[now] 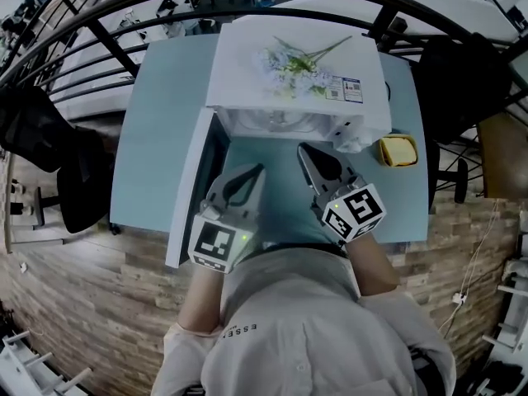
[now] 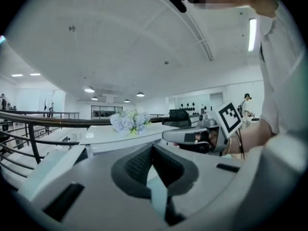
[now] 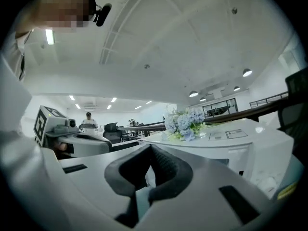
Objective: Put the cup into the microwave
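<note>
Left gripper (image 1: pixel 255 170) and right gripper (image 1: pixel 304 150), fingers together and empty, face the open microwave (image 1: pixel 297 64). Its door (image 1: pixel 191 190) stands just beside the left one. I cannot make out the cup.

The left tool (image 1: pixel 254 170) and right tool (image 1: pixel 304 149) are alike: pale grey shells that taper to a narrow tip. Inside each tip sit dark grey ribbed pads (image 2: pixel 139 170), which curve round a teardrop-shaped gap. At the rear of each tool is a marker cube (image 1: pixel 216 246) printed with black-and-white squares, and a small green light (image 1: pixel 245 238) glows beside it. Behind the tools, the person wears a light beige shirt (image 1: pixel 305 337) with small dark lettering (image 1: pixel 239 328) and short sleeves.
</note>
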The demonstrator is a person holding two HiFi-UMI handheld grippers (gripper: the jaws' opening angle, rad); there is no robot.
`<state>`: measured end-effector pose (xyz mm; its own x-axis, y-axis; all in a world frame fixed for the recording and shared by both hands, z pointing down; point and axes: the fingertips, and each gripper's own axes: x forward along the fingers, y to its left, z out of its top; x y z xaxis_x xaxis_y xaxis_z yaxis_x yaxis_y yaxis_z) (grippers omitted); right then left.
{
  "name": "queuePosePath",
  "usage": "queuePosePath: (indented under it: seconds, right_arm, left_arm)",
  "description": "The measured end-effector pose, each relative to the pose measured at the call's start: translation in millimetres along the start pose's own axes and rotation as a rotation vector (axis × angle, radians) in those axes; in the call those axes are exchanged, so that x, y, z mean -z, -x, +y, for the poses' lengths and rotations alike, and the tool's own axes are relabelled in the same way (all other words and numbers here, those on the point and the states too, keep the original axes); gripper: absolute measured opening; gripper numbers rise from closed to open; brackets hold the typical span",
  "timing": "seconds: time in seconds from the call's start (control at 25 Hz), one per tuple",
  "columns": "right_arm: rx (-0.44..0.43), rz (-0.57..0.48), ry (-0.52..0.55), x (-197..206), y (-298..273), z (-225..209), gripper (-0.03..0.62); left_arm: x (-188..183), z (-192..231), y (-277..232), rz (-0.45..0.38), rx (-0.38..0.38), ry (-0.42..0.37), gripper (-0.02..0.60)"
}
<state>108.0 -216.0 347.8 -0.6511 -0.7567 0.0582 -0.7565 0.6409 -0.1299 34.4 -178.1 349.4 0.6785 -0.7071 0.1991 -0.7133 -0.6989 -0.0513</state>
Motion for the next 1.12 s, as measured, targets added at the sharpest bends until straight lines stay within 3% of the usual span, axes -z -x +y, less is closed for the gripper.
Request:
queuePosePath:
  seconds: [0.24,0.6,1.12]
  right_arm:
    - [0.025,-0.037,0.071,-21,9,16,0.017]
    - [0.012,-0.054,0.129,-31,12,37,0.015]
    - [0.037,-0.056,0.115,-29,8,40,0.015]
  left_arm:
    - [-25,11,13,-0.049,-0.025,-0.054,0.0]
    - [-35,22,31,-0.087,-0.042,-0.035,0.0]
    - [-30,25,36,-0.082,-0.042,-0.007,0.0]
